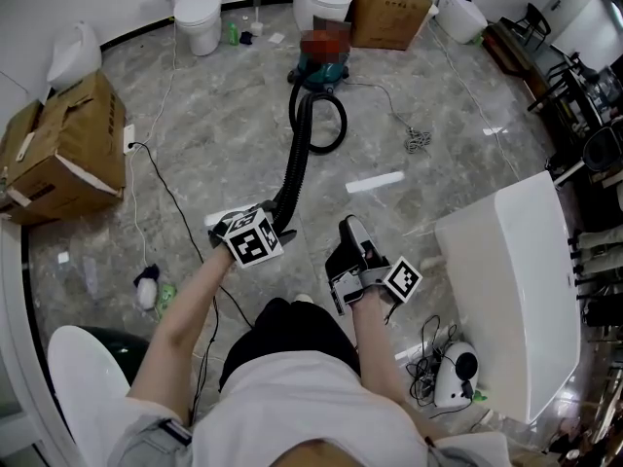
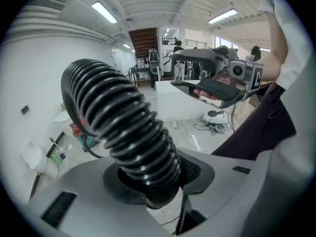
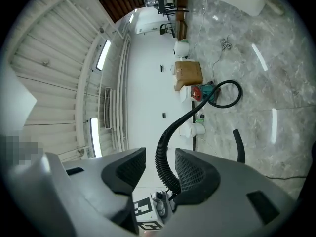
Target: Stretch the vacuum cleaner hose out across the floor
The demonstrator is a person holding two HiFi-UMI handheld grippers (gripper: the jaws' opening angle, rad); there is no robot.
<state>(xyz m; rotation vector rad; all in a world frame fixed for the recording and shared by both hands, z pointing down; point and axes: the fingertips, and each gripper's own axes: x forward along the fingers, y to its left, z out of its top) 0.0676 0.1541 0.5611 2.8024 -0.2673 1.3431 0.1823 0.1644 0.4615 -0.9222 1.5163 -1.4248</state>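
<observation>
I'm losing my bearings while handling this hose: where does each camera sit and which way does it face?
Head view: on the person's head, looking steeply down at the floor; both forearms, left gripper and right gripper show.
Left gripper view: on the left gripper, along its jaws shut on the hose; right gripper and shirt show.
Right gripper view: on the right gripper, rolled sideways, facing the vacuum cleaner through open jaws.
Shared: all show the hose.

Head view looks steeply down; both gripper views, close-up, share the hose (image 2: 123,132).
</observation>
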